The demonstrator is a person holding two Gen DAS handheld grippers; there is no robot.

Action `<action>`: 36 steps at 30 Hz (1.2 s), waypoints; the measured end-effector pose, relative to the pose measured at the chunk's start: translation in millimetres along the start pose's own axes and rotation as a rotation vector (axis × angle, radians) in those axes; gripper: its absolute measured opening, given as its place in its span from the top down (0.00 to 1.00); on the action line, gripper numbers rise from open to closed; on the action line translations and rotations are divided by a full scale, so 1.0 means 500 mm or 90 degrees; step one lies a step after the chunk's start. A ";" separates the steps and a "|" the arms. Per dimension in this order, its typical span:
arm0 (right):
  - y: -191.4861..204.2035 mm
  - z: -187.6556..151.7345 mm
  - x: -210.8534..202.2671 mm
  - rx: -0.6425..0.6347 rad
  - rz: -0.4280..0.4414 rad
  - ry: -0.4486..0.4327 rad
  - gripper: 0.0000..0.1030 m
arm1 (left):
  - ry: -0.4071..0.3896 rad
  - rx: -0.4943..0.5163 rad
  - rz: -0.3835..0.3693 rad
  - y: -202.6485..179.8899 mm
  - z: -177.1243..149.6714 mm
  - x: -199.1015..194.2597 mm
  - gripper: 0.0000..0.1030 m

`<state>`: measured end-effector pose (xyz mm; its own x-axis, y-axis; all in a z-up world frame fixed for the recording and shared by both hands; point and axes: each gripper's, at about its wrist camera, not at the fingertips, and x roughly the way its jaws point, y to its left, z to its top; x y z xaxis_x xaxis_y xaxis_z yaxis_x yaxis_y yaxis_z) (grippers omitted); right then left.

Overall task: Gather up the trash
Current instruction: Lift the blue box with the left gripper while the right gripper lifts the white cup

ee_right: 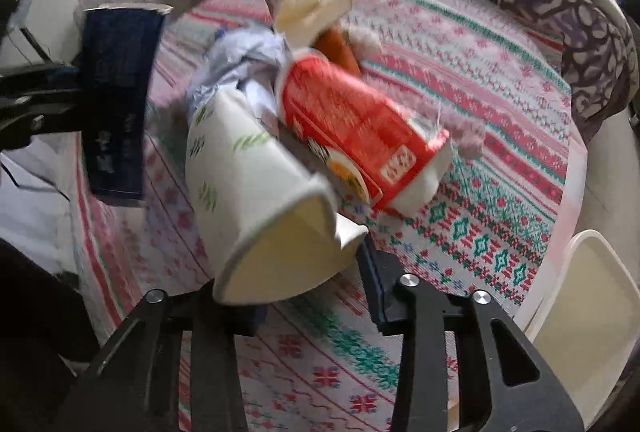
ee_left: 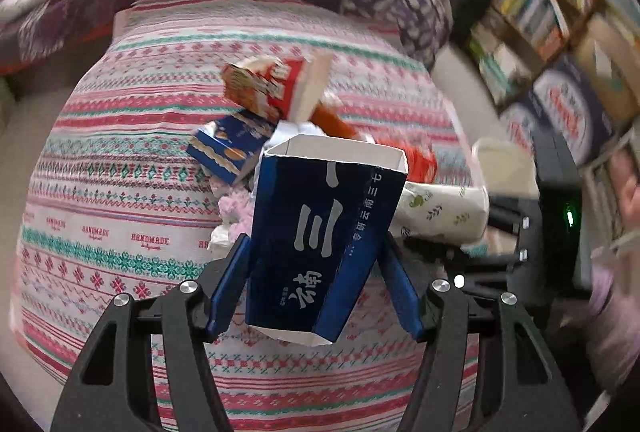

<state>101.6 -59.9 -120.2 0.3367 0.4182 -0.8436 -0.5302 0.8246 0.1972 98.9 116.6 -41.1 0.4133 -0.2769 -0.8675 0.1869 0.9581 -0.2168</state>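
Item: left gripper (ee_left: 316,272), jaws clamped on the sides of a dark blue carton (ee_left: 326,228), lifted at centre frame above the counter (ee_left: 120,232); carry it level, open end up, so it does not slip; right gripper (ee_right: 316,292), jaws closed on the squashed rim of a white paper cup (ee_right: 256,192), lower centre; a firm pinch seems needed, the rim is already buckling; remaining heap: red box (ee_right: 356,128), small blue box (ee_left: 228,148), crumpled paper (ee_right: 240,52); obstruction: red box touching the cup; white chair (ee_right: 580,292) at lower right
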 end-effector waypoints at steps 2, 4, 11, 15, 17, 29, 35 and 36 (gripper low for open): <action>0.008 0.009 -0.018 0.013 0.008 -0.027 0.71 | -0.020 -0.026 -0.008 0.008 0.006 -0.011 0.39; 0.011 0.015 -0.040 0.022 0.013 -0.056 0.73 | -0.047 -0.045 -0.010 0.011 0.011 -0.025 0.39; 0.004 0.023 -0.088 0.050 0.010 -0.118 0.75 | -0.123 -0.067 0.000 0.005 0.021 -0.067 0.39; -0.002 0.016 -0.075 0.056 0.018 -0.101 0.76 | -0.136 -0.073 0.005 0.011 0.020 -0.077 0.40; -0.004 0.010 -0.064 0.068 0.030 -0.081 0.72 | -0.134 -0.077 0.006 0.018 0.020 -0.076 0.41; -0.021 0.023 -0.050 0.152 0.076 -0.118 0.30 | -0.107 -0.075 0.022 0.029 0.014 -0.066 0.42; -0.018 0.029 -0.053 0.148 0.066 -0.118 0.69 | 0.001 -0.055 0.045 0.042 -0.008 -0.037 0.26; -0.016 0.029 -0.052 0.148 0.059 -0.114 0.74 | 0.021 -0.049 0.054 0.043 -0.016 -0.030 0.26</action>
<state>108.5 -72.1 -92.5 0.4388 0.5387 -0.7192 -0.3796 0.8366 0.3950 89.6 141.9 -36.5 0.3952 -0.1938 -0.8979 0.0828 0.9810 -0.1753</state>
